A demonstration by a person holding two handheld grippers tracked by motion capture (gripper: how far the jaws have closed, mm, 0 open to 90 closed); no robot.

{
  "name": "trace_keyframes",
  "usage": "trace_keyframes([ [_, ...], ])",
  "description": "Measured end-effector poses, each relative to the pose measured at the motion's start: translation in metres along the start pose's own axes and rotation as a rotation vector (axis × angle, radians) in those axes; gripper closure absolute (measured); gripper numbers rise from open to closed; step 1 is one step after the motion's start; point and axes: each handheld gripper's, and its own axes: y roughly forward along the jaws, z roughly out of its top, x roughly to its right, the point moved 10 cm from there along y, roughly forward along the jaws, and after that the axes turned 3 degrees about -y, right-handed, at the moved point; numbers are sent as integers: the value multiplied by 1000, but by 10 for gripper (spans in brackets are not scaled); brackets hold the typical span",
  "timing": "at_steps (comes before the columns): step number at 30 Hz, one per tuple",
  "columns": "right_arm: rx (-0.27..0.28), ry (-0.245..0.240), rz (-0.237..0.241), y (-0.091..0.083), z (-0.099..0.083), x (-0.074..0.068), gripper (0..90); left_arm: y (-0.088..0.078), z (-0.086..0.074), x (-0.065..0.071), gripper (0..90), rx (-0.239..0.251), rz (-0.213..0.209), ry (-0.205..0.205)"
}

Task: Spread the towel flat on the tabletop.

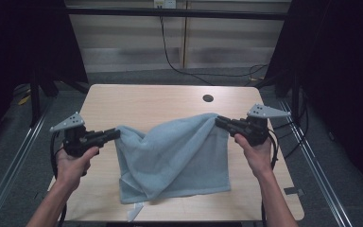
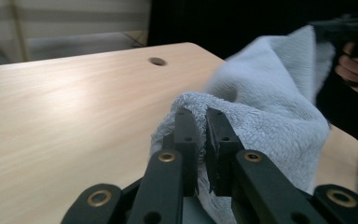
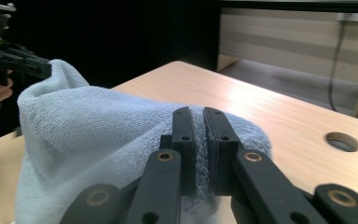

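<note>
No writing, label, brand, number or sign can be read in any of the pictures.

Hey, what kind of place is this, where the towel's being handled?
Probably a lab recording bay: a bare wooden table with a cable hole, black curtains on both sides, and metal floor rails.
</note>
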Motion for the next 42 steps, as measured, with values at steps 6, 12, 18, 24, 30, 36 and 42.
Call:
trace_keyframes([
  [6,-124,78,-67,38,-43,41,797,45,-31,-57,835,-104,109,-98],
  [12,-234,124,-83,59,-99,53,616,57,-53,-60,632,-129,96,-118],
  [18,-198,113,-84,33,-94,36,511,32,-59,-43,510,-113,63,-88],
  [24,-212,99,-59,8,-103,11,461,17,-93,-18,523,-169,18,-42],
  [30,-299,83,54,0,-137,-27,562,4,-127,8,697,-246,-47,47],
  [36,-395,59,93,9,-175,-51,566,15,-148,1,679,-303,-13,63],
  [42,-438,42,100,15,-190,-58,517,25,-155,-3,655,-331,18,110],
])
